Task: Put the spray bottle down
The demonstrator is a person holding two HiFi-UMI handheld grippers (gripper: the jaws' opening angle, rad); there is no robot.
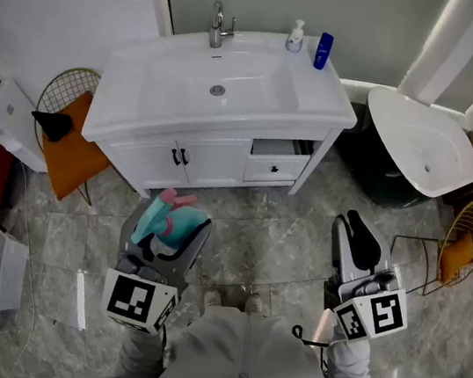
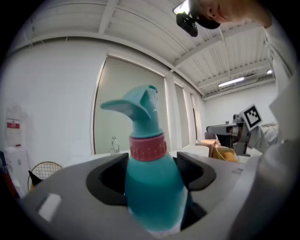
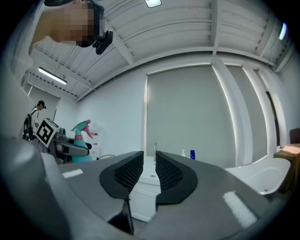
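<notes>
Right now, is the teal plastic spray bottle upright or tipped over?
Upright: the teal plastic spray bottle stands nozzle-up; the left gripper clamps its body.

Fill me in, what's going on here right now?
A person stands facing a white sink vanity with a gripper in each hand. The left gripper is clamped on a teal spray bottle with a pink collar, held upright in the air in front of the vanity. It has not been set down yet. The right gripper is shut with nothing between its jaws, held level off to the side.
</notes>
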